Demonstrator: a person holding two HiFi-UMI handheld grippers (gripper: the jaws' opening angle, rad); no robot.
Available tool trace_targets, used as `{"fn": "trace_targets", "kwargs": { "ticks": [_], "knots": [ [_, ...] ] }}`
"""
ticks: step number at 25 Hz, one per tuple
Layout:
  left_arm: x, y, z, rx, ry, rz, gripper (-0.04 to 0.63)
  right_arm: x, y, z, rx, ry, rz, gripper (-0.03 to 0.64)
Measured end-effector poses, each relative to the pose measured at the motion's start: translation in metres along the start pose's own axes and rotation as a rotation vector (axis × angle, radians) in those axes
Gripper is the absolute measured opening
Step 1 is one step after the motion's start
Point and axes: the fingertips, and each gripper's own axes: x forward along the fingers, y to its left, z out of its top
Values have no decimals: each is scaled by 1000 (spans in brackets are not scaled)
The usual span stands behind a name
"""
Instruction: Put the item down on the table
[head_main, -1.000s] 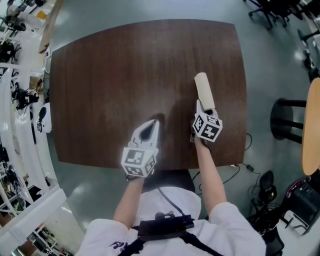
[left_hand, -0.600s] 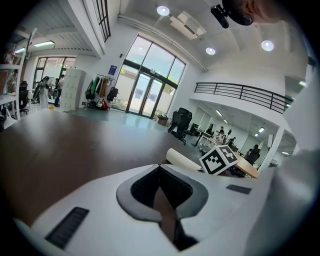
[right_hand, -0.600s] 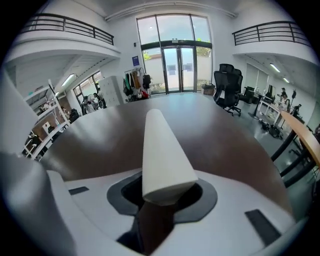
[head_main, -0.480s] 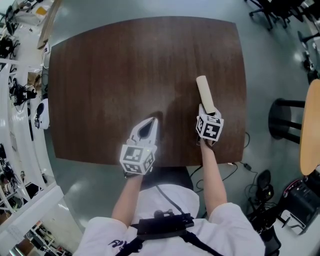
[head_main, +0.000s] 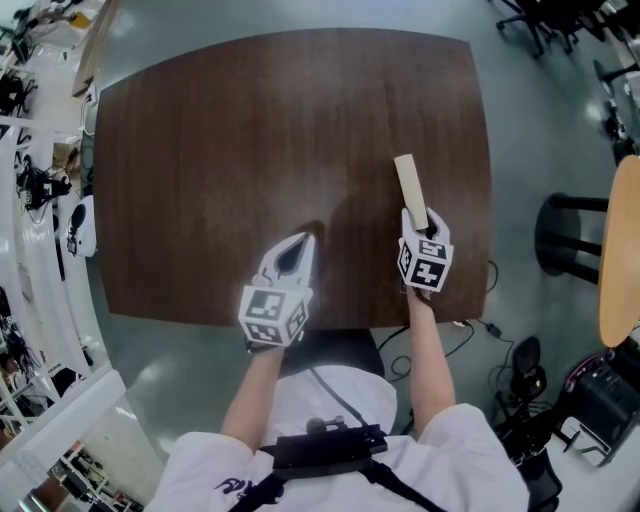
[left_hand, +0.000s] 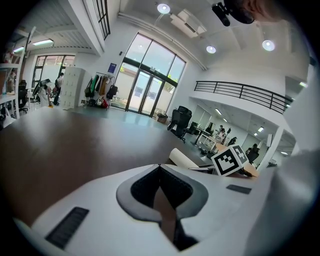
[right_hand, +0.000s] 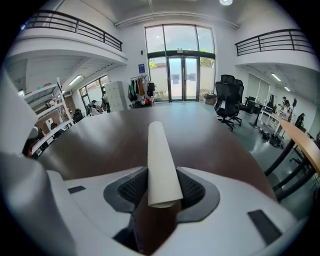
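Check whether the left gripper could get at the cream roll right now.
Probably yes. Bare table lies between the left gripper and the cream roll, whose far end sticks out free. Its near end sits between the right gripper's jaws, which have just been opening. Left jaws are together.

Both bare forearms reach out from the near side, angled downward. The left gripper (head_main: 297, 245) has its jaws closed together and empty. The right gripper (head_main: 424, 228) has just been opening its jaws, its pads touching the pale roll (right_hand: 160, 155) between them
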Motion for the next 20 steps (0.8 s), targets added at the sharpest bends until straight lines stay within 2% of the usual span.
{"fn": "trace_targets", "kwargs": {
  "ticks": [2,4,6,7,12,20],
  "knots": [
    [0,-4,0,1,1,-3,12,-1,-4,-2,69,-5,48,173],
    [0,-5,0,3,2,-5,12,-1,-11,-3,202,-15,103,172],
    [0,-4,-2,3,3,-6,12,-1,-18,-3,322,-25,133,172],
    [0,-5,-3,2,4,-6,12,-1,-21,-3,344,-26,134,173],
    [2,-14,-8,2,16,-22,12,-1,-31,-2,203,-25,57,173],
    [3,-30,-6,26,21,-53,12,-17,-68,-7,258,-74,12,175]
  ]
}}
